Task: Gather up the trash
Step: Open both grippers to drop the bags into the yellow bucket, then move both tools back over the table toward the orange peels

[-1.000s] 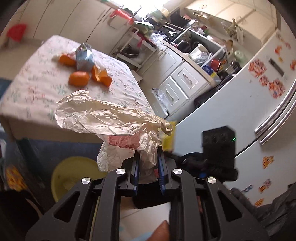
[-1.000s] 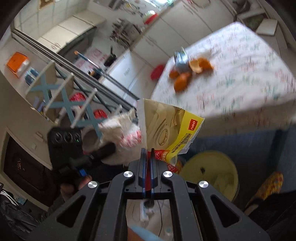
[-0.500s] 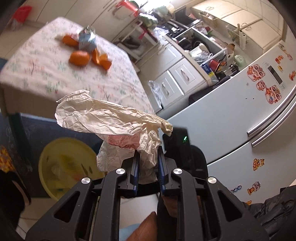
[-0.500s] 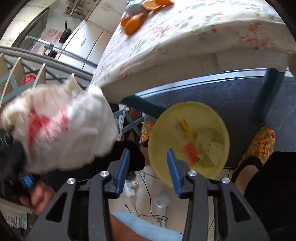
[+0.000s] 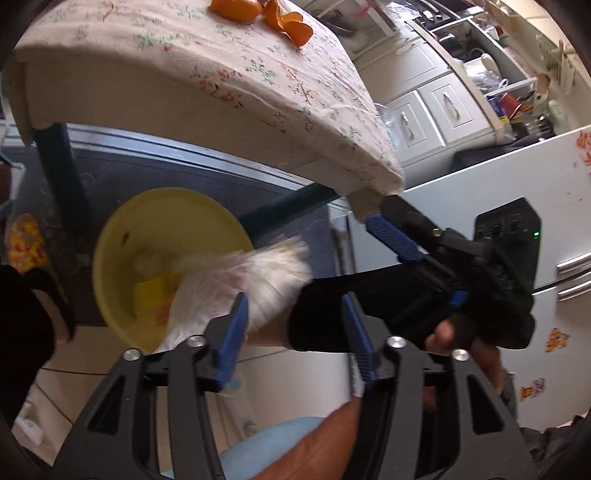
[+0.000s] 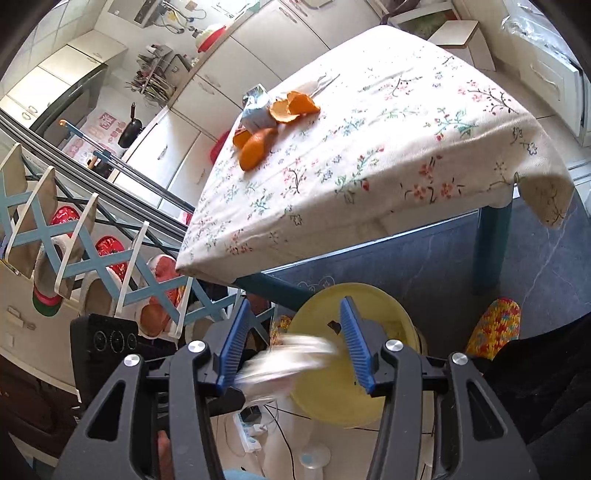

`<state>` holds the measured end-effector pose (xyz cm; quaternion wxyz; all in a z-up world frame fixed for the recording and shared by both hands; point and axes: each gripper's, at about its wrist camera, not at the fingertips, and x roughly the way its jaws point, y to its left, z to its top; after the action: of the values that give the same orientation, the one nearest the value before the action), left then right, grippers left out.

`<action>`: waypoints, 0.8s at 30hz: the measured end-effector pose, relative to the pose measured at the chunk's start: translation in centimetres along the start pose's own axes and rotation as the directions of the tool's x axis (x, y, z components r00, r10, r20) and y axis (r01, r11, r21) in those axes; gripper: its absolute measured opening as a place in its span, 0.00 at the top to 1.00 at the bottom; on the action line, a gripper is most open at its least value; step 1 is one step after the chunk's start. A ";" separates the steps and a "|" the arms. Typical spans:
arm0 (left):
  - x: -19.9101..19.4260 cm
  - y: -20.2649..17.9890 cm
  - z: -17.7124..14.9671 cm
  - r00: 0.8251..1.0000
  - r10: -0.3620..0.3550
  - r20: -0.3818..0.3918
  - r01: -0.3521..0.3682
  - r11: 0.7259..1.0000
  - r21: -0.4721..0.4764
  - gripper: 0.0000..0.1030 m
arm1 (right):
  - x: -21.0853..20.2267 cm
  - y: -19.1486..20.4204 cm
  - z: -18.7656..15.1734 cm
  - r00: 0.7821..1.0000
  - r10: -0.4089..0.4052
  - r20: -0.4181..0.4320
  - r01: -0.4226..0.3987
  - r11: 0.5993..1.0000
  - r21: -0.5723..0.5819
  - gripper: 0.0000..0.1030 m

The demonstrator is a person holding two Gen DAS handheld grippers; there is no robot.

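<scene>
- Left gripper [image 5: 295, 328]: jaws apart, just opening; a blurred crumpled paper bag [image 5: 240, 284], seemingly loose, sits ahead-left over the yellow bin [image 5: 110, 236].
- Right gripper [image 6: 295, 343]: jaws apart, just opening, empty.

The left gripper [image 5: 295, 332] has just opened its blue-padded fingers [image 5: 231, 341], which stand apart. A crumpled white paper wrapper [image 5: 240, 288], blurred, hangs loose just beyond the left one, above a round yellow plastic bin [image 5: 122, 229] on the floor holding a yellow packet [image 5: 155, 291]. The right gripper [image 5: 402, 236] reaches in alongside. Orange peels [image 5: 291, 24] lie on the floral-clothed bench [image 5: 229, 92].
</scene>
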<state>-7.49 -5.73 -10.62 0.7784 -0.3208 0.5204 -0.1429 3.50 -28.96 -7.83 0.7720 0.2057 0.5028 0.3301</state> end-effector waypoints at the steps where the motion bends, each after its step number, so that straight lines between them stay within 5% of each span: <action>1: -0.2 -0.4 0.0 0.998 0.057 0.024 -0.058 0.998 0.029 0.44 | -0.1 0.0 0.0 1.000 0.002 0.006 -0.002 1.000 0.000 0.50; 4: -0.7 -1.6 0.1 0.974 0.207 0.096 -0.217 0.970 0.111 0.33 | -0.3 0.4 0.1 1.000 0.003 0.028 -0.003 1.000 -0.011 0.47; 7: -1.5 -3.5 0.1 0.902 0.373 0.219 -0.414 0.891 0.188 0.22 | -0.9 0.8 0.1 0.998 -0.009 0.061 0.011 0.999 -0.032 0.46; 10: -2.3 -4.5 0.5 0.827 0.461 0.323 -0.540 0.812 0.224 0.15 | -1.6 1.5 0.1 0.993 -0.035 0.109 0.043 0.997 -0.068 0.43; 12: -3.0 -4.8 0.4 0.797 0.481 0.365 -0.576 0.787 0.221 0.12 | -2.0 1.9 0.0 0.989 -0.054 0.140 0.067 0.993 -0.095 0.39; 15: -3.9 -4.8 0.8 0.766 0.499 0.405 -0.607 0.769 0.201 0.11 | -2.5 2.9 -0.1 0.979 -0.079 0.187 0.107 0.984 -0.145 0.36; 24: -5.4 -4.8 0.5 0.710 0.522 0.472 -0.652 0.740 0.163 0.09 | -2.7 4.3 -0.4 0.963 -0.114 0.243 0.172 0.958 -0.230 0.32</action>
<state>-8.75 -6.10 -3.48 0.9118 -0.0277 0.3969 0.1018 1.12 -27.88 -3.49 0.8661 0.1065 0.3792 0.3078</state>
